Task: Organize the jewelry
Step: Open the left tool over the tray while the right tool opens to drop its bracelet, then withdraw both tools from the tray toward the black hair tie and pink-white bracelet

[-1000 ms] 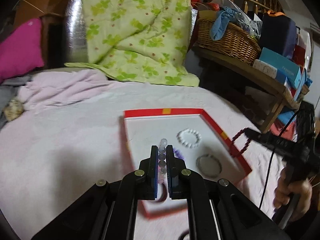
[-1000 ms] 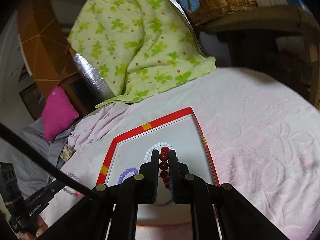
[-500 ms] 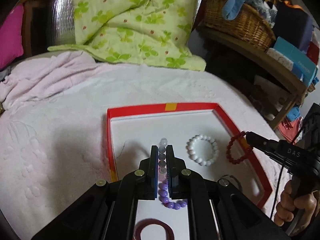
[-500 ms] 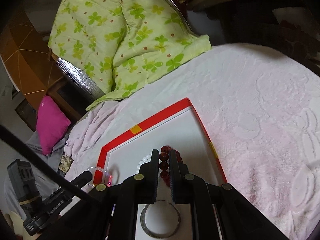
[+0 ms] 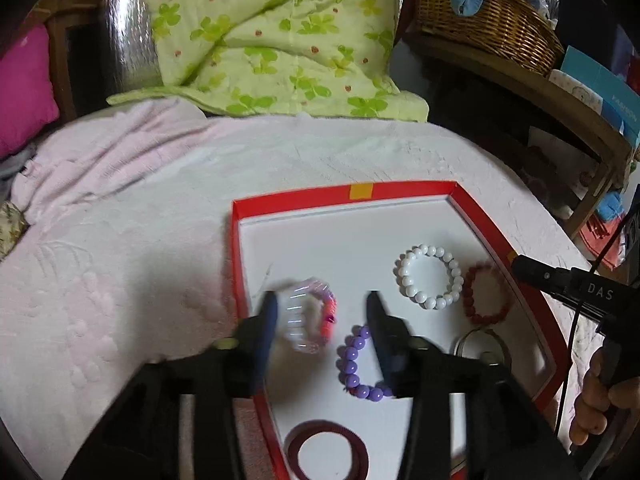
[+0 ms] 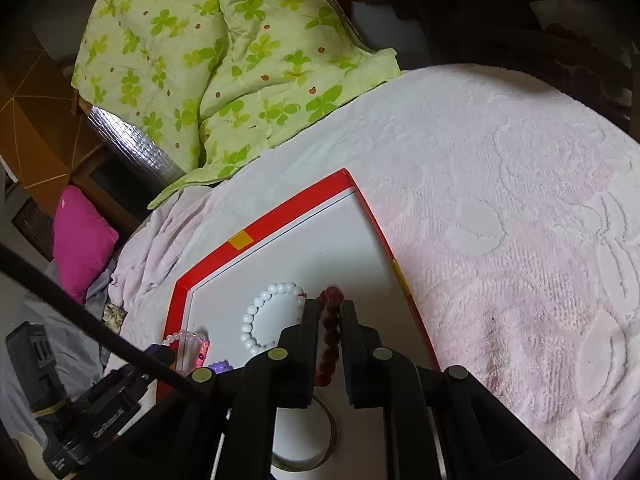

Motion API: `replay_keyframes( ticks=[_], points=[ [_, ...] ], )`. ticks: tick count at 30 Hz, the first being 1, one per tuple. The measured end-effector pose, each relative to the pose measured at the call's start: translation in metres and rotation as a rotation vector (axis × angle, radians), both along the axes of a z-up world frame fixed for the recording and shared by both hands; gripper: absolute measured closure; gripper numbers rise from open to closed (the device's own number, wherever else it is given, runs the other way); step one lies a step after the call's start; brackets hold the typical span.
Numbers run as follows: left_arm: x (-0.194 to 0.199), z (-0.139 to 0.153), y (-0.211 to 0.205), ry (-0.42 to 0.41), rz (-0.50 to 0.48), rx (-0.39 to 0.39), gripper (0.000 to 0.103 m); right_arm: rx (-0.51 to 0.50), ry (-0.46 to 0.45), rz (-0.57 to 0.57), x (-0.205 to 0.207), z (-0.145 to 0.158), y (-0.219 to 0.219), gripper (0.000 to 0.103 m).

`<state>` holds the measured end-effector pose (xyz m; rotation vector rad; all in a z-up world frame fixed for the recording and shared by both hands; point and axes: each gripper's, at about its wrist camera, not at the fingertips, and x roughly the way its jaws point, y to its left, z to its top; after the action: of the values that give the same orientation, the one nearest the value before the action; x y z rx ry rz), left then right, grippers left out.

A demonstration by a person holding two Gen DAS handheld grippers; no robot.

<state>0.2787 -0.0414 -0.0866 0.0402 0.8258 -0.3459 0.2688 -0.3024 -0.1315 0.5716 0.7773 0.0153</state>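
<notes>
A red-rimmed white tray (image 5: 400,190) lies on the pink bedspread. My left gripper (image 5: 320,312) is open above its left side; a blurred clear-and-pink bead bracelet (image 5: 308,320) is between its fingers, loose. A purple bead bracelet (image 5: 356,364), a white bead bracelet (image 5: 430,276), a dark red ring (image 5: 328,452) and a clear bangle (image 5: 476,344) lie in the tray. My right gripper (image 6: 330,308) has its jaws slightly apart around a dark red bead bracelet (image 6: 330,332), blurred; the bracelet also shows in the left wrist view (image 5: 484,296).
A green clover quilt (image 5: 272,36) is heaped at the back. A wicker basket (image 5: 488,20) sits on a wooden shelf at the right. A magenta cushion (image 5: 24,88) is at the far left. The pink bedspread (image 6: 500,240) surrounds the tray (image 6: 280,220).
My left gripper has opened and let go of the clear-and-pink bracelet over the tray. My right gripper's jaws have parted a little around the red bracelet, low over the tray beside the white one.
</notes>
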Motion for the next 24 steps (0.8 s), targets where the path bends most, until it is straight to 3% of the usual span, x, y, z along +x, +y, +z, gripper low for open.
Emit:
replay_keyframes(
  ticks=[4,7,14,24],
  points=[
    [-0.013,0.009,0.005,-0.034,0.0,0.032,0.051,-0.073,-0.006,-0.016,-0.006,0.006,0.001,0.085],
    [-0.021,0.014,0.011,-0.046,0.016,0.04,0.05,-0.061,-0.018,-0.031,-0.015,0.011,-0.005,0.085],
    [-0.053,0.027,0.032,-0.085,0.086,0.053,0.038,-0.05,-0.056,-0.034,-0.043,0.028,-0.01,0.085],
    [-0.105,0.021,0.053,-0.085,0.139,0.112,0.035,0.003,-0.074,-0.026,-0.087,0.037,-0.01,0.082]
  ],
)
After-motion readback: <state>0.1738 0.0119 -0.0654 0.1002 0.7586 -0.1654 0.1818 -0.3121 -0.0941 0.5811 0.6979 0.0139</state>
